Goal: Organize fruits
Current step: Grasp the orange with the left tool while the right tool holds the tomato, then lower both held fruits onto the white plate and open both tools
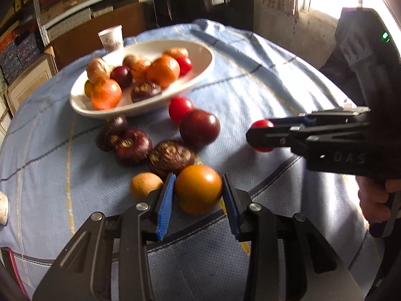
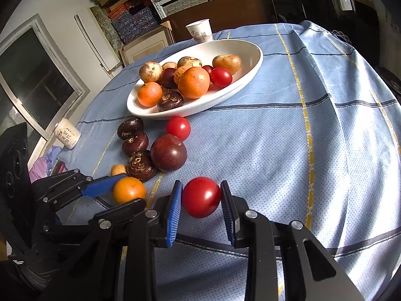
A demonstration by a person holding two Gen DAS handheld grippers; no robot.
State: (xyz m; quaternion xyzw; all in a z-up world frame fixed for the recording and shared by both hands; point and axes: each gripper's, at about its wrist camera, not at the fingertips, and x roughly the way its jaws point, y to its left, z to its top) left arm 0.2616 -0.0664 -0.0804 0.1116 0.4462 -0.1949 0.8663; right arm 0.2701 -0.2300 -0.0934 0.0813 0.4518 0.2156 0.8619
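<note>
A white oval bowl (image 1: pixel 200 75) (image 2: pixel 253 67) holds several fruits: oranges, tan longans, plums, red tomatoes. On the blue cloth before it lie dark water chestnuts (image 1: pixel 132 148) (image 2: pixel 135 143), a dark plum (image 1: pixel 199 128) (image 2: pixel 168 152), a red tomato (image 1: pixel 180 107) (image 2: pixel 178 128) and a tan longan (image 1: pixel 145 185) (image 2: pixel 118 169). My left gripper (image 1: pixel 198 188) (image 2: pixel 117 190) is shut on an orange fruit (image 1: pixel 198 189) (image 2: pixel 129 190). My right gripper (image 2: pixel 201 198) (image 1: pixel 260 135) is shut on a red tomato (image 2: pixel 201 197) (image 1: pixel 262 124).
A paper cup (image 1: pixel 112 38) (image 2: pixel 200 31) stands behind the bowl. A small white jar (image 2: pixel 67 133) sits at the table's left edge. Stacked boxes and shelves fill the back. The cloth drops off at the right.
</note>
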